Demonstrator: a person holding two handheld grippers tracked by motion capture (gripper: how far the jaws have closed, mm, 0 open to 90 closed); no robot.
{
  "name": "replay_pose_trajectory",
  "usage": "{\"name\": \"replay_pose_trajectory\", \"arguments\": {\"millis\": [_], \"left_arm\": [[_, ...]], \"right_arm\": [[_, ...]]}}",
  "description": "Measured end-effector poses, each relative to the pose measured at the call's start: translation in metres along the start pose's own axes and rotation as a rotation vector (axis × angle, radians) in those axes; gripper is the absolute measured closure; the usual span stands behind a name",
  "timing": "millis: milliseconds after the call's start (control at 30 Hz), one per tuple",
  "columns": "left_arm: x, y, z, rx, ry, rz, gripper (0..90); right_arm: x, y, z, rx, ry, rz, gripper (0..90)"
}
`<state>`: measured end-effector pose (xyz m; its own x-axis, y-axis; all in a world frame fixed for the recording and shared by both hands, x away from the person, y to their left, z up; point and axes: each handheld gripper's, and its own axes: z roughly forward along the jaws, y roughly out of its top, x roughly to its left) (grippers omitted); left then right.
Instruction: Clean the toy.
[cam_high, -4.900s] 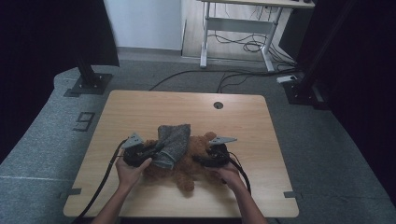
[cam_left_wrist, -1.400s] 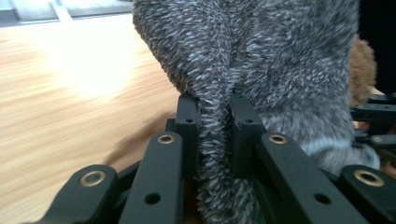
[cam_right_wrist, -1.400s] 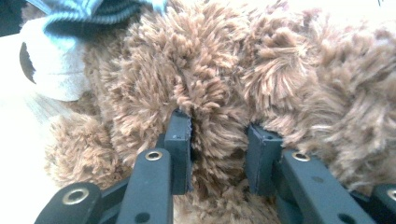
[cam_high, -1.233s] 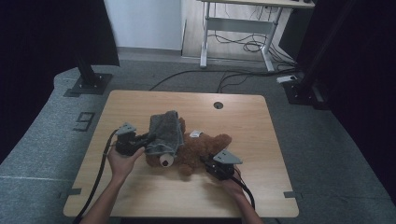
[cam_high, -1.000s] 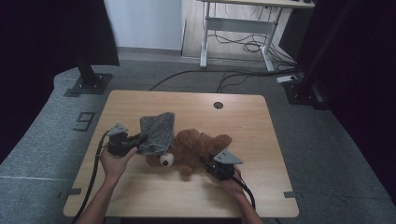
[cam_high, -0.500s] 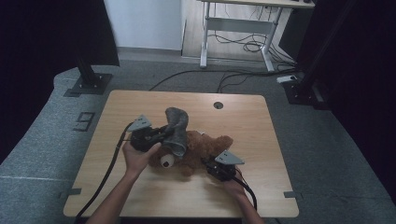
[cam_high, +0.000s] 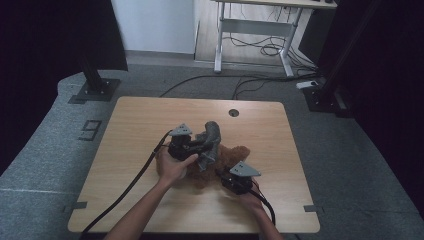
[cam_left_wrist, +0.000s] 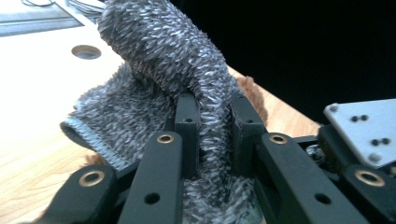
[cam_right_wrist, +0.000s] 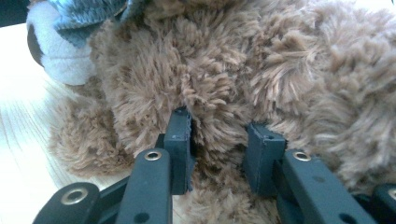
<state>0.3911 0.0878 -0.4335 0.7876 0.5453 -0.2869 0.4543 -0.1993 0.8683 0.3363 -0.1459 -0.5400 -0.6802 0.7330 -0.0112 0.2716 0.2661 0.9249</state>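
A brown teddy bear (cam_high: 239, 153) lies on the wooden table (cam_high: 140, 120), a little right of its middle. My left gripper (cam_high: 201, 145) is shut on a grey fuzzy knit garment (cam_high: 211, 140) and holds it bunched up over the bear's left side. In the left gripper view the garment (cam_left_wrist: 163, 56) rises in a fold from between the jaws of the left gripper (cam_left_wrist: 212, 114). My right gripper (cam_high: 226, 175) sits at the bear's near side. In the right gripper view the right gripper (cam_right_wrist: 219, 135) is shut on a tuft of the bear's fur (cam_right_wrist: 233, 60), near its pale muzzle (cam_right_wrist: 58, 51).
A round cable hole (cam_high: 233, 112) lies near the table's far edge. Black cables trail from both grippers toward the near edge. Black stand bases (cam_high: 95, 90) and a desk frame (cam_high: 250, 30) with loose cables stand on the floor beyond the table.
My left gripper has carried the grey garment from the table's left side rightward and a little up, over the bear; the garment is now bunched. The right gripper has stayed on the bear.
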Motion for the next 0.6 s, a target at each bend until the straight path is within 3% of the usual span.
{"name": "replay_pose_trajectory", "arguments": {"millis": [133,233,300,400,467,600], "left_arm": [[-0.013,0.004,-0.003,-0.026,-0.053,0.023,76.8],[-0.027,0.008,0.0,-0.034,-0.069,0.072,76.8],[-0.032,0.01,0.006,-0.016,-0.056,0.097,76.8],[-0.029,0.008,0.013,0.011,-0.052,0.086,76.7],[-0.019,0.003,0.019,0.074,-0.012,0.075,76.5],[-0.011,0.0,0.009,0.052,0.035,0.074,76.5]], "right_arm": [[0.0,0.0,0.0,-0.002,0.002,-0.001,65.8],[0.0,0.0,0.0,-0.002,0.005,0.0,65.9],[0.0,0.0,0.0,-0.001,0.006,0.001,65.9],[-0.001,0.0,0.0,-0.001,0.006,0.001,65.9],[-0.001,0.0,0.0,-0.002,0.005,0.001,66.1],[-0.001,-0.001,0.0,0.004,0.006,0.0,67.6]]}}
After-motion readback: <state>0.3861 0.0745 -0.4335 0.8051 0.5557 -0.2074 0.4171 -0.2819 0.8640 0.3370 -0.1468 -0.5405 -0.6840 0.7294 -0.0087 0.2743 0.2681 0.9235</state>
